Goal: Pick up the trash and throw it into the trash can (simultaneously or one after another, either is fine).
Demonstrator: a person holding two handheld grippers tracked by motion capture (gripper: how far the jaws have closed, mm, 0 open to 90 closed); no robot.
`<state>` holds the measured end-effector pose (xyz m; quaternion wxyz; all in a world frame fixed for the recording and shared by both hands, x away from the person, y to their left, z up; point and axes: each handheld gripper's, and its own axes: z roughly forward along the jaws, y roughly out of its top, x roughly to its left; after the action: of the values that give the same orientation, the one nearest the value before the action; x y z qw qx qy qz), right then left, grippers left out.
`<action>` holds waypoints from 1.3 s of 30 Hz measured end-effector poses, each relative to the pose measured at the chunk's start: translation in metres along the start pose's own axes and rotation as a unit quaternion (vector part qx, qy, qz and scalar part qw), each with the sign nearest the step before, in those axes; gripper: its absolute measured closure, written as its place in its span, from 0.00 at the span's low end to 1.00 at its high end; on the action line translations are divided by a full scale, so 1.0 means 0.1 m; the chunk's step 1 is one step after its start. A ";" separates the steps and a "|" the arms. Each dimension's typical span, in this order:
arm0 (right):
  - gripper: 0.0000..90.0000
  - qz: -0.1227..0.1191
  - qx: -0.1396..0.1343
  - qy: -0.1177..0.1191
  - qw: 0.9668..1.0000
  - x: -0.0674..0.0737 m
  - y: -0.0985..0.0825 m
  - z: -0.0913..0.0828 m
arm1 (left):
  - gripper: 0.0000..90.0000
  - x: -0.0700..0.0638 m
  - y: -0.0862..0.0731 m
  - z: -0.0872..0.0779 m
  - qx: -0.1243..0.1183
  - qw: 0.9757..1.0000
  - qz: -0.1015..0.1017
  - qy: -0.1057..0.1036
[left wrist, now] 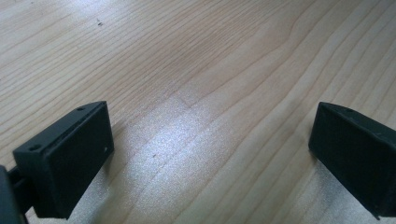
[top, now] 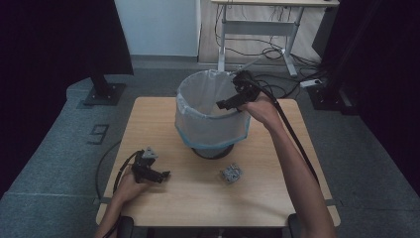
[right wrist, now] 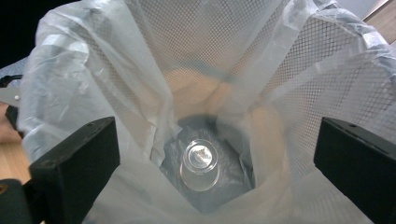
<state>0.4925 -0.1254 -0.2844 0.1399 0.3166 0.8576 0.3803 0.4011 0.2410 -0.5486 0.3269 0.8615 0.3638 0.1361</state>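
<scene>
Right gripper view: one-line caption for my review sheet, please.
Open right hand-held gripper poised over the lined mesh bin, a clear plastic cup lying at the bottom.

The right gripper [right wrist: 212, 158] hangs above the lined mesh bin [right wrist: 154, 56], jaws spread wide with nothing between them. A clear plastic cup [right wrist: 200, 164] lies at the bin's bottom.

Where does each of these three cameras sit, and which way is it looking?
High view: above the person's side, looking down on the table; both forearms show.
Left gripper view: on the left gripper, facing bare tabletop between open jaws.
Right gripper view: on the right gripper, looking down into the lined bin at a clear cup.
Shared: the high view shows that bin.
</scene>
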 end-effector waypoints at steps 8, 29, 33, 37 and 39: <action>0.00 -0.004 -0.010 -0.006 1.000 0.02 -0.06 -0.17 | 0.00 0.00 0.00 0.00 0.000 1.000 0.000 0.000; 0.00 -0.008 -0.028 -0.038 0.999 0.01 -0.49 -0.51 | 0.00 0.00 0.00 0.00 0.000 1.000 0.000 0.000; 0.00 -0.004 -0.028 -0.051 0.998 -0.01 -0.58 -0.54 | 0.00 0.00 0.00 0.00 0.000 1.000 0.000 0.000; 0.00 0.003 -0.035 -0.056 0.998 -0.04 -0.67 -0.57 | 0.00 0.00 0.00 0.00 0.000 1.000 0.000 0.000; 0.00 0.005 -0.037 -0.057 0.998 -0.05 -0.72 -0.58 | 0.00 0.00 0.00 0.00 0.000 1.000 0.000 0.000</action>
<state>0.4368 -0.1979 -0.2989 0.1984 0.3371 0.8318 0.3939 0.4011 0.2410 -0.5485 0.3268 0.8616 0.3639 0.1358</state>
